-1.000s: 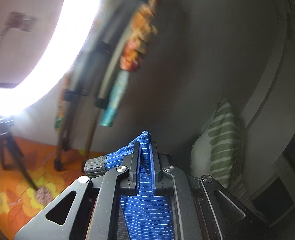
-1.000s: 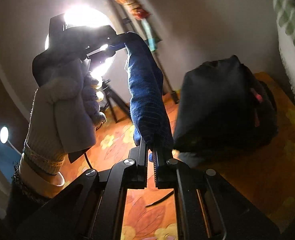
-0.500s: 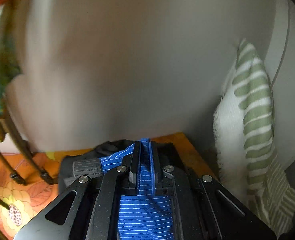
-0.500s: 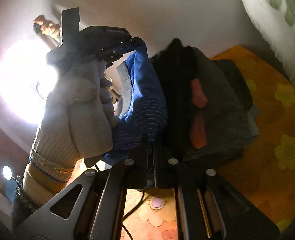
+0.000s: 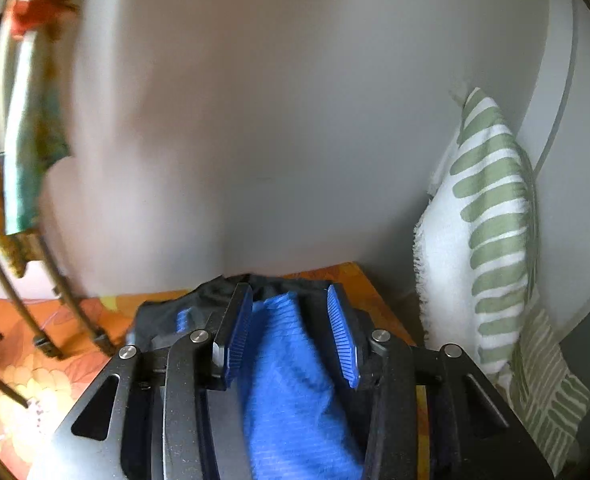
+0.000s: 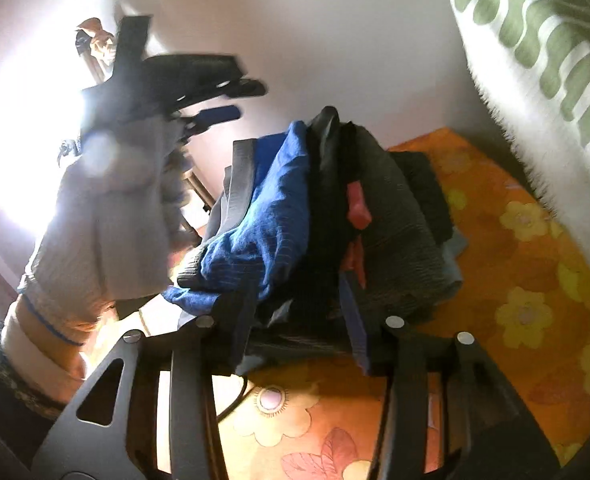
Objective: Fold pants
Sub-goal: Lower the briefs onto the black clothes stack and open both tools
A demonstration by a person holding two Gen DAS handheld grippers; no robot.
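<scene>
Only blurred blue pants (image 5: 291, 364) lie loose between both grippers' wide jaws, lower part cut off.

No text, label, brand, number or sign can be read in either view. The blue pants (image 5: 295, 380), the dark clothes pile (image 6: 379, 232), the striped pillow (image 5: 491, 220) and the flowered orange cover (image 6: 527, 320) carry only patterns, and the red tag (image 6: 358, 206) on the pile shows no legible print.
</scene>
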